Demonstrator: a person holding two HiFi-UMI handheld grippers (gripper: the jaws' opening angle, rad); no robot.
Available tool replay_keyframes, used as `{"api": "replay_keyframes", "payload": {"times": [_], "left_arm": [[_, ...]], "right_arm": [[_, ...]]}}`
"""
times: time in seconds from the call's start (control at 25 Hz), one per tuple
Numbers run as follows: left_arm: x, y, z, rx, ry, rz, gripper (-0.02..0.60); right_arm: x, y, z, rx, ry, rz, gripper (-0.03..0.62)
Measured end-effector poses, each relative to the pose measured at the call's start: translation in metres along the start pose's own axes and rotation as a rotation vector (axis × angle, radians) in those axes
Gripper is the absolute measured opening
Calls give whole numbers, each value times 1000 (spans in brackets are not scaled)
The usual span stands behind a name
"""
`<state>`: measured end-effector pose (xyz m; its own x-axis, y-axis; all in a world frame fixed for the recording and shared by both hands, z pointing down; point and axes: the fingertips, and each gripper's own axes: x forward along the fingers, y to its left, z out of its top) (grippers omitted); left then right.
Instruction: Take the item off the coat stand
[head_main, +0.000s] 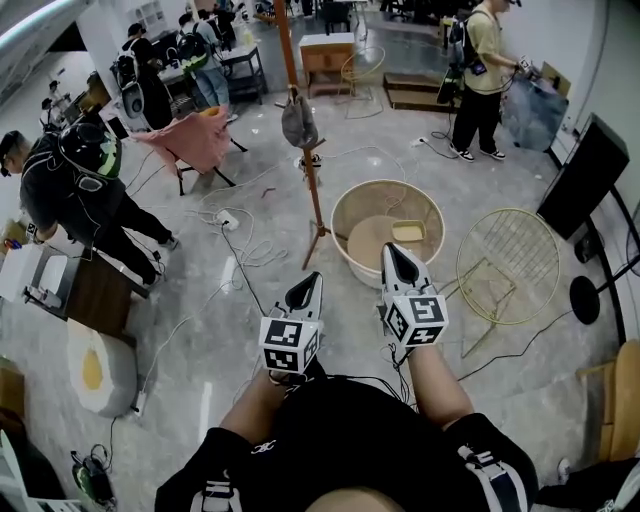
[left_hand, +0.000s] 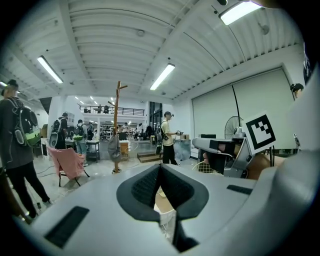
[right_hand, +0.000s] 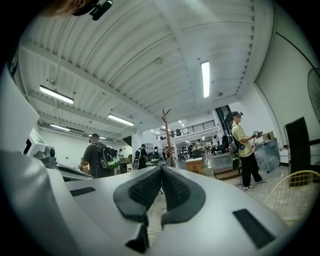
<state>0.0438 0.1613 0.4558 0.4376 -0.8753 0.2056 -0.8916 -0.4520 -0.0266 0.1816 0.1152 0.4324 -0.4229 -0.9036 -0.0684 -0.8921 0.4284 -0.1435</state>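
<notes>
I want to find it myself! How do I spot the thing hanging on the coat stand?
Find the big round cream tub on the floor ahead. Just left of it rises a thin wooden coat stand. Partway up hangs a floppy grey item, the only thing on the pole.

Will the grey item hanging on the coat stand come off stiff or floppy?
Probably floppy: the grey item sags in a soft droop against the pole. Likely light, since the thin coat stand stands upright under it. The stand might tip if the item snags, given its slim pole.
</notes>
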Motion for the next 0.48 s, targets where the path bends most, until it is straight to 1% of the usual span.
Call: {"api": "replay_keyframes", "payload": {"times": [0.32,0.48], "left_arm": [[16,21,2,13,-25,-11,15],[37,41,-5,-8,-28,-13,15]], "right_arm": [[26,8,-12,-16,4,7,15],[54,7,-21,-29,17,12,15]]}}
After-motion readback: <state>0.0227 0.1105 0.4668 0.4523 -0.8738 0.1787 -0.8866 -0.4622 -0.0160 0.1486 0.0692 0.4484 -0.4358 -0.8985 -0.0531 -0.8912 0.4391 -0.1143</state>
